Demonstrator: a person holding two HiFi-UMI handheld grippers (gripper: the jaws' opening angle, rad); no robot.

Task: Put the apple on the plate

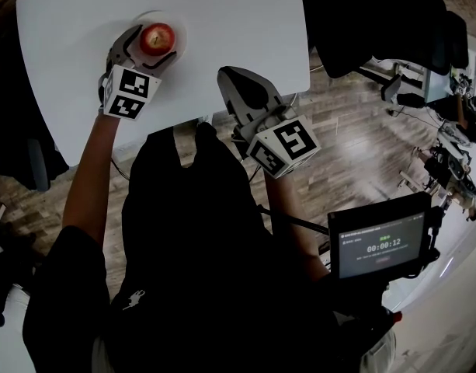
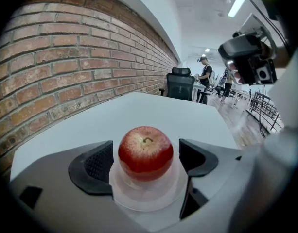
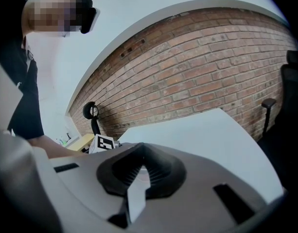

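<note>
A red apple (image 1: pixel 158 37) (image 2: pixel 145 152) sits upright on a small white plate (image 1: pixel 180 36) (image 2: pixel 144 199) at the far left of the white table (image 1: pixel 238 22). My left gripper (image 1: pixel 149 47) (image 2: pixel 146 161) is open, one dark pad on each side of the apple, with a narrow gap between either pad and the fruit. My right gripper (image 1: pixel 236 78) (image 3: pixel 141 147) is shut with nothing in it, hovering over the table's near edge to the right of the plate.
A brick wall (image 2: pixel 66 57) runs along the table's far side. Black office chairs (image 1: pixel 377 14) stand right of the table on the wood floor. A screen with a timer (image 1: pixel 381 247) hangs at my right. People stand far off (image 2: pixel 204 72).
</note>
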